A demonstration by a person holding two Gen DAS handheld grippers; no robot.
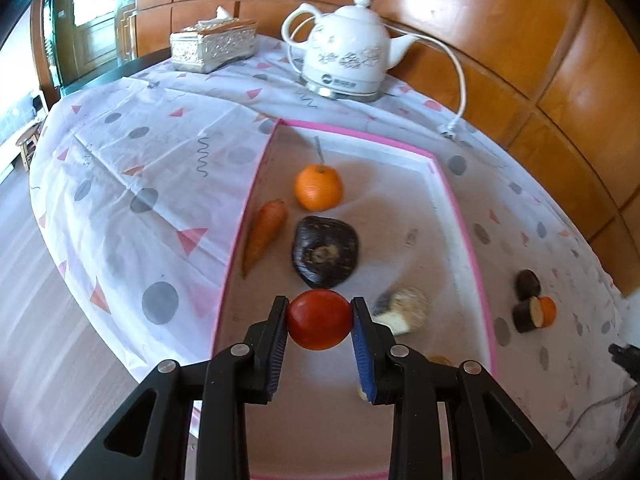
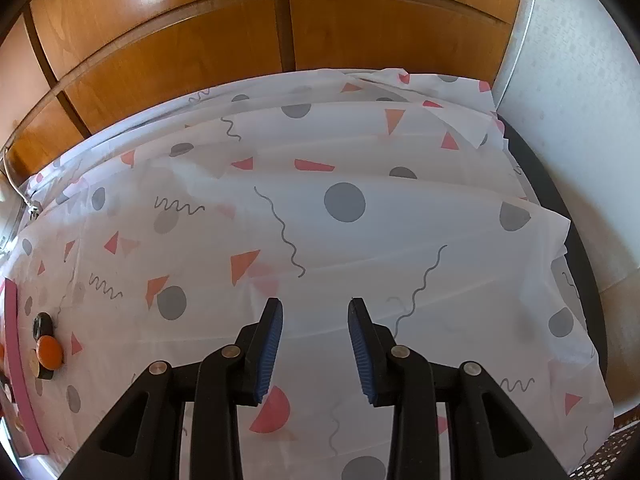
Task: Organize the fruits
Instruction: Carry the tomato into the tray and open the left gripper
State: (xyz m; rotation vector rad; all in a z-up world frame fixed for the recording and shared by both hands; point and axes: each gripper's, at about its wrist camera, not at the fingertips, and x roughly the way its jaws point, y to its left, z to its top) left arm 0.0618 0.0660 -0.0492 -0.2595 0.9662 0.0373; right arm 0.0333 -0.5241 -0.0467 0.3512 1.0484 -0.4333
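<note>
Left gripper clamped on red tomato, held over near end of pink-rimmed tray for sorting beside orange; right gripper empty, jaws parted over tablecloth

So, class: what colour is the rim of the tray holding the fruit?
Pink. The tray rim shows best in the left wrist view.
</note>
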